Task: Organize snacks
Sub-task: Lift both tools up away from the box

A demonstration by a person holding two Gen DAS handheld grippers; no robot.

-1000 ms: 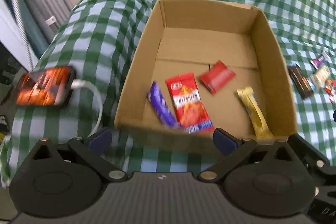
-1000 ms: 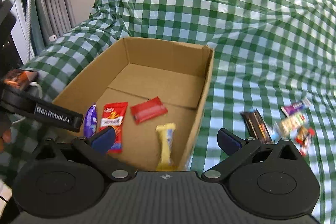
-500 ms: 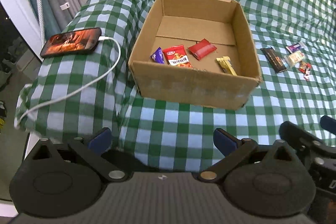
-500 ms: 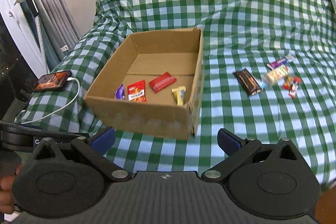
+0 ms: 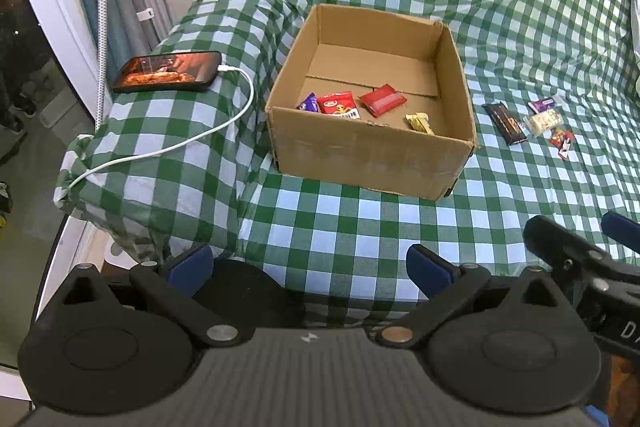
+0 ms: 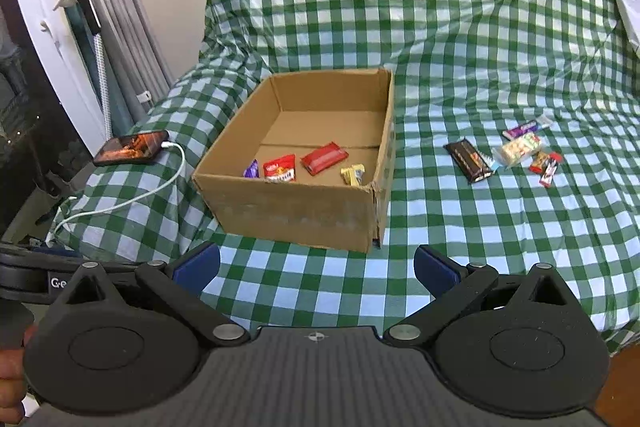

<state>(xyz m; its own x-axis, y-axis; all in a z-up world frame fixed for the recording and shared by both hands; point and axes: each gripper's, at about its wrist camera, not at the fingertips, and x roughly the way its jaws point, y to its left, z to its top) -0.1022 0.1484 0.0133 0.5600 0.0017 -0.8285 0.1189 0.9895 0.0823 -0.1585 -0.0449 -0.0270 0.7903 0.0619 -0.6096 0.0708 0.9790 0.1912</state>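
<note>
An open cardboard box (image 5: 372, 151) (image 6: 296, 211) sits on the green checked cloth. Inside lie a purple bar (image 5: 307, 103), a red snack bag (image 5: 339, 105), a red wrapper (image 5: 382, 100) and a yellow bar (image 5: 419, 121). Right of the box, a dark chocolate bar (image 6: 467, 155), a pale wafer pack (image 6: 518, 149), a purple bar (image 6: 525, 128) and small red candies (image 6: 546, 165) lie loose on the cloth. My left gripper (image 5: 310, 265) is open and empty, well back from the box near the cloth's front edge. My right gripper (image 6: 316, 263) is open and empty too, in front of the box.
A lit phone (image 5: 168, 71) on a white charging cable (image 5: 192, 139) lies left of the box, close to the cloth's left drop-off. Grey curtains and a white door frame (image 6: 48, 39) stand at the far left. Bare cloth stretches between the grippers and the box.
Both grippers have pulled back and up from the box, which now looks smaller and farther away. Both stayed open and empty. The snacks have not moved.
</note>
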